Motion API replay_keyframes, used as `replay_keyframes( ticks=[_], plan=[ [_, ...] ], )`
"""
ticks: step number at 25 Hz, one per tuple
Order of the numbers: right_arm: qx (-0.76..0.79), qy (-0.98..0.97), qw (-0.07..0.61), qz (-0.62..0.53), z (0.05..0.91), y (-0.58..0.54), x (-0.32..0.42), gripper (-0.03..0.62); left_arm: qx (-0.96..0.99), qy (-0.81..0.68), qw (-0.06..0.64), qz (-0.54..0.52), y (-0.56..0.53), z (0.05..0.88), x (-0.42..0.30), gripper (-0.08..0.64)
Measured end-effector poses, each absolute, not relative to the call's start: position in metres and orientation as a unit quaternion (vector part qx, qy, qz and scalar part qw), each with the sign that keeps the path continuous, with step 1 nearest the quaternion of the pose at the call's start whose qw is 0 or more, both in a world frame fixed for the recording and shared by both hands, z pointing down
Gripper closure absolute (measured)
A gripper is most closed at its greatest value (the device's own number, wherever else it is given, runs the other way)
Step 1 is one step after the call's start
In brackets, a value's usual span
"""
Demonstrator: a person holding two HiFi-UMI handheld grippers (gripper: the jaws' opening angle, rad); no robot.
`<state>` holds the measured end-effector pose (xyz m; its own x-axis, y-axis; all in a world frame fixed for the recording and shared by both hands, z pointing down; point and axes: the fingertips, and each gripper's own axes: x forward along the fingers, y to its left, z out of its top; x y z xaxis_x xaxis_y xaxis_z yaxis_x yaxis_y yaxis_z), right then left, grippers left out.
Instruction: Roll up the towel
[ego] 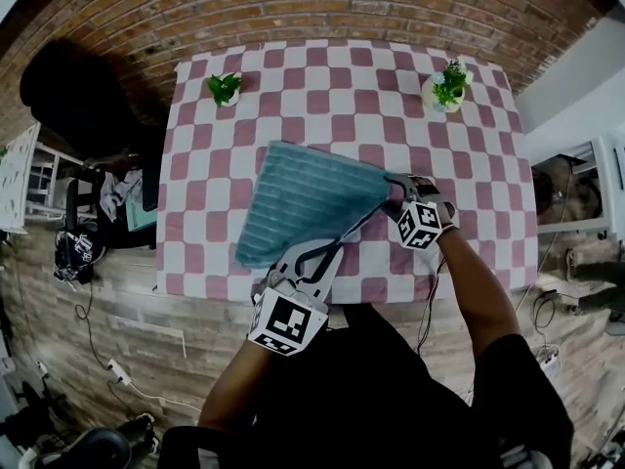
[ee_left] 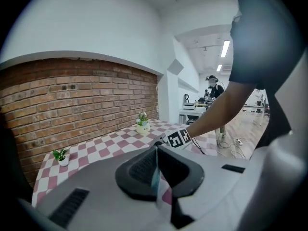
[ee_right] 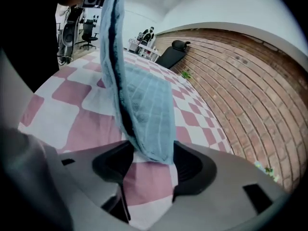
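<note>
Both grippers hold a teal towel (ego: pixel 308 198) up over the pink-and-white checked table (ego: pixel 342 96). My left gripper (ego: pixel 342 240) reaches in from the near edge and is shut on the towel's near side. In the left gripper view only a thin strip of towel (ee_left: pixel 156 179) shows between the closed pads of the left gripper (ee_left: pixel 156 170). My right gripper (ego: pixel 394 186) is at the towel's right corner. In the right gripper view the bunched towel (ee_right: pixel 144 109) hangs from above, and its corner fills the gap of the right gripper (ee_right: pixel 151 160), touching both pads.
Two small potted plants stand at the table's far corners, one on the left (ego: pixel 225 88) and one on the right (ego: pixel 447 86). A brick wall (ego: pixel 322 8) runs behind the table. A black chair (ego: pixel 78 96) and cables are on the floor at left.
</note>
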<state>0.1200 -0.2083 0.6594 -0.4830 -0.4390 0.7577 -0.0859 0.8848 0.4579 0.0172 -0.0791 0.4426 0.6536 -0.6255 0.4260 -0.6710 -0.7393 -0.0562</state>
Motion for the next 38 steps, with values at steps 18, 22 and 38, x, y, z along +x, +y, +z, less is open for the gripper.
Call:
replay_keyframes(
  ticks=[18, 22, 38],
  plan=[
    [-0.009, -0.755, 0.528, -0.387, 0.635, -0.277, 0.08, 0.574, 0.84, -0.467, 0.13, 0.244, -0.049, 0.494, -0.05, 0.551],
    [-0.05, -0.729, 0.515, -0.449, 0.615, -0.291, 0.027, 0.571, 0.822, -0.488, 0.157, 0.246, -0.039, 0.518, -0.081, 0.551],
    [-0.148, -0.674, 0.493, -0.531, 0.634, -0.295, -0.175, 0.57, 0.744, -0.567, 0.21, 0.285, -0.019, 0.6, -0.208, 0.549]
  ],
)
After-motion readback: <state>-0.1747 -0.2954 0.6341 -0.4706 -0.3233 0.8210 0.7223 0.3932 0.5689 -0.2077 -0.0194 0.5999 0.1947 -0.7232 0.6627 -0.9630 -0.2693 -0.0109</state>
